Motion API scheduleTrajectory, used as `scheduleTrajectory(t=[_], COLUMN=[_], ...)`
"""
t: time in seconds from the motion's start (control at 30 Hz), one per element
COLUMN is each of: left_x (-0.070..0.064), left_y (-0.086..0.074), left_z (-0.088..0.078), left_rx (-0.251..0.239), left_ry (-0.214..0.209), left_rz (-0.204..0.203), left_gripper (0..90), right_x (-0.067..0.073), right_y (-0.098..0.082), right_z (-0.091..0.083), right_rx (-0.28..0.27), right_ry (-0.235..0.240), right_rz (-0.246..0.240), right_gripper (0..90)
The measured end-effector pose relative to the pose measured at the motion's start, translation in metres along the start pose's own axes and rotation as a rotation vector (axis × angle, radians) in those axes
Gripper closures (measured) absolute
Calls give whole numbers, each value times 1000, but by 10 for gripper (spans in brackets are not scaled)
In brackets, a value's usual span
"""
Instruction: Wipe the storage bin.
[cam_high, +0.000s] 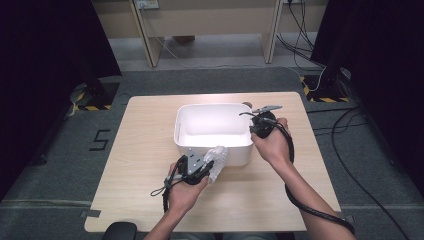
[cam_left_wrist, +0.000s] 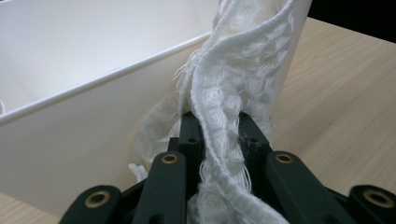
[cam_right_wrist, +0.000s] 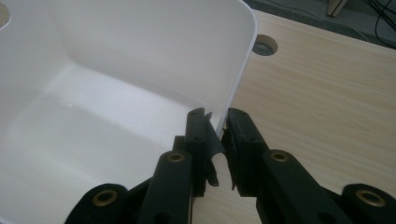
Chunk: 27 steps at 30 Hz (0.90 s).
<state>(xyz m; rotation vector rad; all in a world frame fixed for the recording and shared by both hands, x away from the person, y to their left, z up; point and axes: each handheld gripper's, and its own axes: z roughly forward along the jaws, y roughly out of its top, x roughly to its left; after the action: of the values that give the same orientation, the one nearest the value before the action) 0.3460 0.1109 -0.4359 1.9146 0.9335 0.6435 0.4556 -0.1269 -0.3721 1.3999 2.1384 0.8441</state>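
Observation:
A white plastic tub (cam_high: 186, 129) stands in the middle of the wooden table, with nothing inside it. My left gripper (cam_high: 209, 166) sits at the tub's near right corner, shut on a white knitted cloth (cam_high: 218, 159). In the left gripper view the cloth (cam_left_wrist: 233, 84) rises from between the jaws (cam_left_wrist: 215, 122) against the tub's outer wall (cam_left_wrist: 70, 140). My right gripper (cam_high: 255, 129) is at the tub's right side. In the right gripper view its jaws (cam_right_wrist: 217, 122) are shut on the tub's right wall (cam_right_wrist: 236, 70), one jaw inside and one outside.
The table (cam_high: 150, 200) has bare wood to the left, right and front of the tub. A round cable hole (cam_right_wrist: 265, 45) lies in the tabletop beyond the tub. Cables trail from both grippers; dark floor and furniture legs lie past the far edge.

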Motion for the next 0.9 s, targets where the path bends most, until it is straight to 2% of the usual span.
scheduleTrajectory(t=[0.9], left_x=[-11], left_y=[6], left_z=[6], left_rx=[2], left_ry=[-24], left_rz=[15], left_gripper=[755], right_x=[1], right_y=[0], right_z=[0], right_rx=[-3], right_ry=[3], right_rz=[-2], right_gripper=[799])
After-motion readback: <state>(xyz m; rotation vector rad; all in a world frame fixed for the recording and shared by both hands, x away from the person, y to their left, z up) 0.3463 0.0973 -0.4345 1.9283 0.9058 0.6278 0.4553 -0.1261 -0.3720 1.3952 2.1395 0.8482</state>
